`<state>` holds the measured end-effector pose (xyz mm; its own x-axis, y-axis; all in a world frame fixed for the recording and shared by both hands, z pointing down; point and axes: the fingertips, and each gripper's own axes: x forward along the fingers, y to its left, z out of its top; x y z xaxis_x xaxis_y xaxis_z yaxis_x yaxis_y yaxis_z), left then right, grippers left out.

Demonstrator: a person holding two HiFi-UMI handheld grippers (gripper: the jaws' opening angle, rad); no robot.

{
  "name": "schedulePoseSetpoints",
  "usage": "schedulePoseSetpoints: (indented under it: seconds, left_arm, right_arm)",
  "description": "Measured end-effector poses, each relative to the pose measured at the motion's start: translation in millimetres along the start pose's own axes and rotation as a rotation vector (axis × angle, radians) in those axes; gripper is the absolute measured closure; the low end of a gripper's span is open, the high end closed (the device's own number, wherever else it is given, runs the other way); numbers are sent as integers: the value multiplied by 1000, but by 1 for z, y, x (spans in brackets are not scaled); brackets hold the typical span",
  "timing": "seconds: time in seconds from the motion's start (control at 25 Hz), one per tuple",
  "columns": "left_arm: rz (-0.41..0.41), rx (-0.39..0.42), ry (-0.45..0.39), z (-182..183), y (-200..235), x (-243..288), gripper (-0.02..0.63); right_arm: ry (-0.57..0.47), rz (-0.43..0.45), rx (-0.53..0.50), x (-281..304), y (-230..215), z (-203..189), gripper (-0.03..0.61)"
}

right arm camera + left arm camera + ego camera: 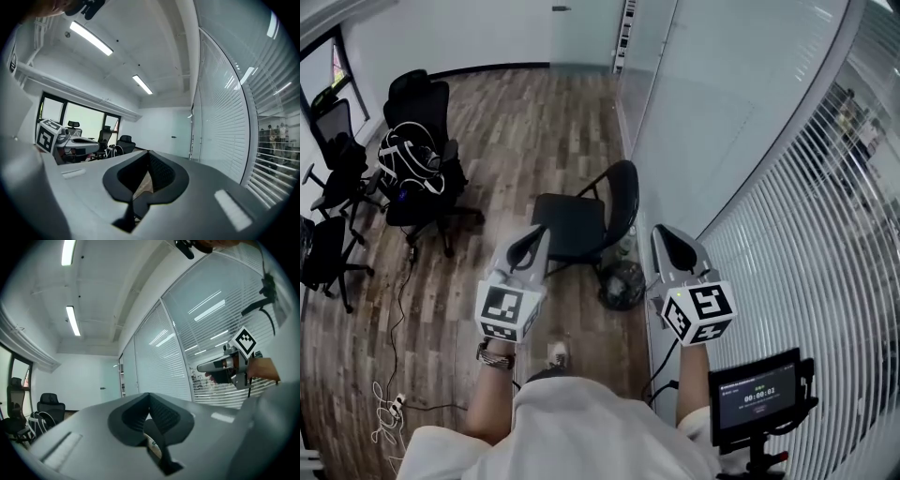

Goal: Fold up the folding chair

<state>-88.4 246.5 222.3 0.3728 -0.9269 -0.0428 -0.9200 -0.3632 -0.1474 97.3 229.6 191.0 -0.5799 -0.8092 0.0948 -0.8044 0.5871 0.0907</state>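
- Head view: the folding chair, black, stands unfolded on the wood floor, seat flat and backrest up, just beside the glass wall.
- Head view: the left gripper and the right gripper are held level, side by side. The chair lies ahead of them and between the 2; neither touches it.
- Head view: a dark round bin sits on the floor by the chair's right front leg. Black office chairs stand well apart at the left. A small monitor is at the lower right.
- Left gripper view: the 2 jaws are pressed together with nothing between them. This gripper holds nothing. The right gripper shows at the right with its marker cube, in front of the slatted blinds.
- Right gripper view: the 2 jaws are likewise fully together and hold nothing. The left gripper appears at the left edge, office chairs behind it. The folding chair is not visible in either gripper view.
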Motion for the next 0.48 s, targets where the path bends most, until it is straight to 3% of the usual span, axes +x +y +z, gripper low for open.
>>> schedulePoseSetpoints:
  seconds: [0.32,0.48]
  left_arm:
    - [-54,25,-16,6,40,41,615]
    - [-39,21,-7,6,61,52,615]
  right_arm:
    - [25,-51,-10,51,-7,16,575]
    - [23,-76,-6,70,-9,24,575]
